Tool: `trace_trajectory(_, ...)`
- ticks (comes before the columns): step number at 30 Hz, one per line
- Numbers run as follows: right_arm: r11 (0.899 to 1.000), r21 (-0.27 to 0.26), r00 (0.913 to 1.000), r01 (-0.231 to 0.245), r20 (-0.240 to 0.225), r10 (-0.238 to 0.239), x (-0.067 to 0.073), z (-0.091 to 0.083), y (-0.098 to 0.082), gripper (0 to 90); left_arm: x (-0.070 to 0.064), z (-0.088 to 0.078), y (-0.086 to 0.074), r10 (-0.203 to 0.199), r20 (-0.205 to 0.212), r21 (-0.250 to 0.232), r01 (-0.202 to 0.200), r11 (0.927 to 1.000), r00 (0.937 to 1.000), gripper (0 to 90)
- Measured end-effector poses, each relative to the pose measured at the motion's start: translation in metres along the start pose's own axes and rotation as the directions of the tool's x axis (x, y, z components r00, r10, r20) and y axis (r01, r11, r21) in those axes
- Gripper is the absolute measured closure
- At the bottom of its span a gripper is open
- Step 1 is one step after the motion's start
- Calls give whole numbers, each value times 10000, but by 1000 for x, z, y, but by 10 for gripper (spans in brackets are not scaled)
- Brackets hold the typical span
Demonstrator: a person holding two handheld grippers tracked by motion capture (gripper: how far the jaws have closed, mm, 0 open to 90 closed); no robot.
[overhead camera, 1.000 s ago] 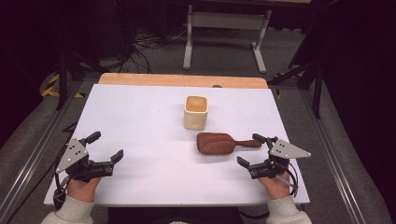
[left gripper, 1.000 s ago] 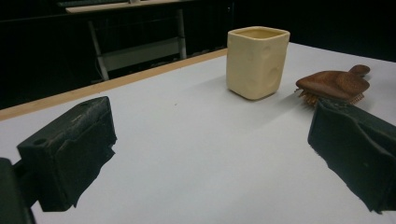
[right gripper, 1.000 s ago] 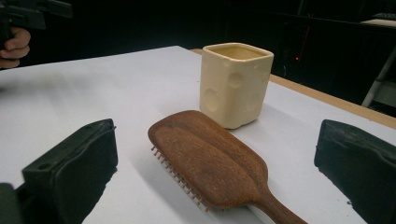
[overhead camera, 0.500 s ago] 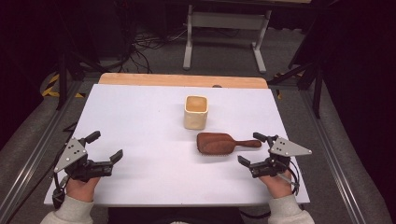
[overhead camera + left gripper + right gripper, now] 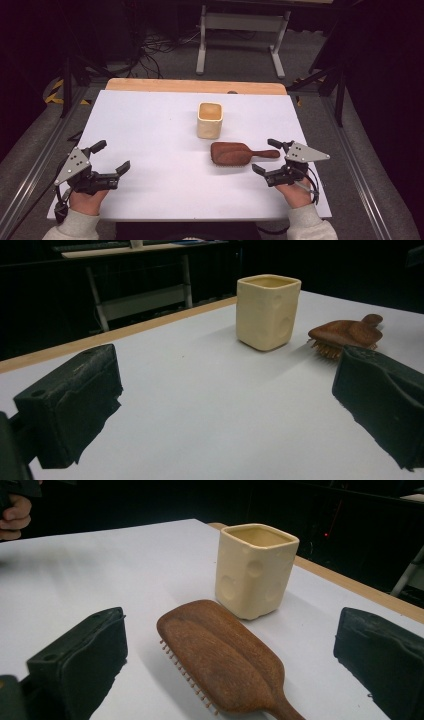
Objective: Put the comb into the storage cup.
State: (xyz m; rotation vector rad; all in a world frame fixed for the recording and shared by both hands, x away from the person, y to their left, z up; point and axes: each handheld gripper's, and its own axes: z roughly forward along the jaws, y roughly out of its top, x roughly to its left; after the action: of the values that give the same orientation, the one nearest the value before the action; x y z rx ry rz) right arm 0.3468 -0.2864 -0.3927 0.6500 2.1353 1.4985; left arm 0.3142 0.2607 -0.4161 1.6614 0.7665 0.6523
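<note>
Right gripper [image 5: 268, 159] gapes wide, holding nothing; the brush [image 5: 235, 153] lies bristles-down just ahead of its jaws, handle toward it. Cup [image 5: 209, 120] stands upright just beyond the brush. Left gripper [image 5: 111, 157] also wide open and empty, well apart from both, over the table [image 5: 150, 125]

Even overhead light keeps the white table [image 5: 150, 130] bright against near-black surroundings from nine to three o'clock, shadows stay soft and short, and near jaws in both gripper views blur slightly.
</note>
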Motion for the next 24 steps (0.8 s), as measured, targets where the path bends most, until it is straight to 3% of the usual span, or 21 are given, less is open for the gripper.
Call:
trace_trajectory(5, 9992, 327, 9995, 235, -200, -229, -6, 5, 13, 19, 0, 1, 0, 275, -86, 232, -272, 9994, 9996, 6)
trace_trajectory(6, 9988, 418, 9992, 244, -321, -230, -10, 8, 19, 19, -1, 2, 0, 326, -262, 433, -315, 9986, 9991, 8)
trace_trajectory(14, 9958, 815, 9980, 420, -506, -380, -22, 15, 35, 19, -1, 3, -1, 272, -20, 513, -271, 9983, 9996, 7)
trace_trajectory(21, 9945, 900, 9965, 528, -689, -467, -30, 21, 44, 16, 1, 2, -1, 174, -86, 474, -170, 9987, 9998, 2)
trace_trajectory(24, 9893, 1248, 9949, 759, -760, -668, -34, 26, 50, 10, 1, 3, -2, 236, -68, 515, -232, 9984, 9997, 2)
